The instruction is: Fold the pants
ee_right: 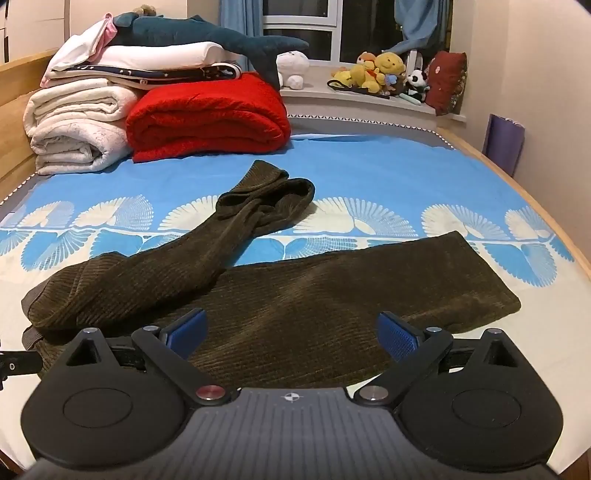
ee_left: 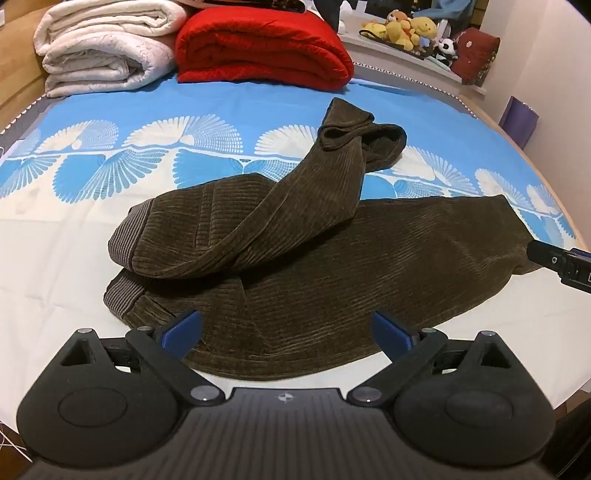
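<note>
Left wrist view looks down over a bed sheet (ee_left: 110, 110) printed with blue and white fan shapes, and most of that surface lies bare to the left of the garment and behind it. At the far end, near the headboard, sit a folded red blanket (ee_left: 262, 48) and a folded white quilt (ee_left: 107, 44) side by side, well apart from the pants (ee_left: 332, 266). These are dark olive corduroy, ribbed across — one leg stretched flat toward the right edge of the bed, the other twisted over the waistband and running away to a crumpled cuff.

The left gripper (ee_left: 288, 332) tilts downward over the near hem of the pants, its blue-padded fingers spread wide with nothing pressed between them. The right gripper (ee_right: 293, 332) hangs over the flat leg at a shallower tilt, jaws likewise wide apart and empty; whether either pad brushes the cloth is hard to tell from these angles. Stuffed toys (ee_right: 376, 70) crowd the window ledge beyond — a plush shark (ee_right: 207, 35) lies on top of the stacked bedding.
</note>
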